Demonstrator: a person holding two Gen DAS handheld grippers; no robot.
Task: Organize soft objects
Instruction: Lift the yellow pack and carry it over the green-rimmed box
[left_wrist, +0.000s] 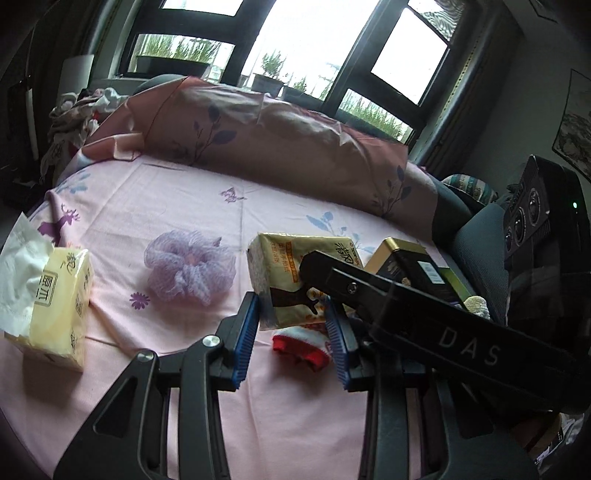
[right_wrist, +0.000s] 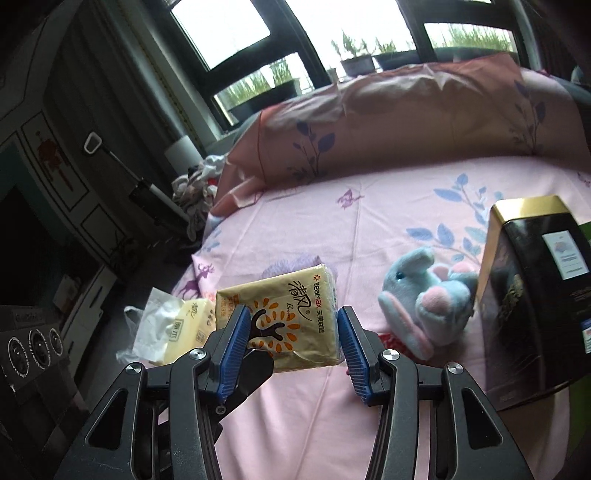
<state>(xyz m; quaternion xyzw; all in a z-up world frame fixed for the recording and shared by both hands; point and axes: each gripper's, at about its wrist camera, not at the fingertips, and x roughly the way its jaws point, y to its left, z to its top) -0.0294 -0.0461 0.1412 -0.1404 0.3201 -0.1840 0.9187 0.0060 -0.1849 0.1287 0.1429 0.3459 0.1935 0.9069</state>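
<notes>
A yellow tissue pack (left_wrist: 291, 273) with a tree print sits between the blue pads of my left gripper (left_wrist: 293, 325), which is shut on it and holds it above the pink bed sheet (left_wrist: 166, 199). The same pack (right_wrist: 288, 325) lies between the open fingers of my right gripper (right_wrist: 291, 343). A red and white sock (left_wrist: 301, 345) lies under the pack. A purple mesh bath pouf (left_wrist: 190, 269) lies left of it. An opened pale yellow tissue pack (left_wrist: 59, 306) is at the far left. A blue and pink plush mouse (right_wrist: 428, 306) lies right of my right gripper.
A black and gold tin box (right_wrist: 532, 291) stands at the right edge of the bed; it also shows in the left wrist view (left_wrist: 410, 266). A long pink pillow (left_wrist: 258, 133) lies along the back. Crumpled clothes (left_wrist: 74, 122) pile at the far left corner.
</notes>
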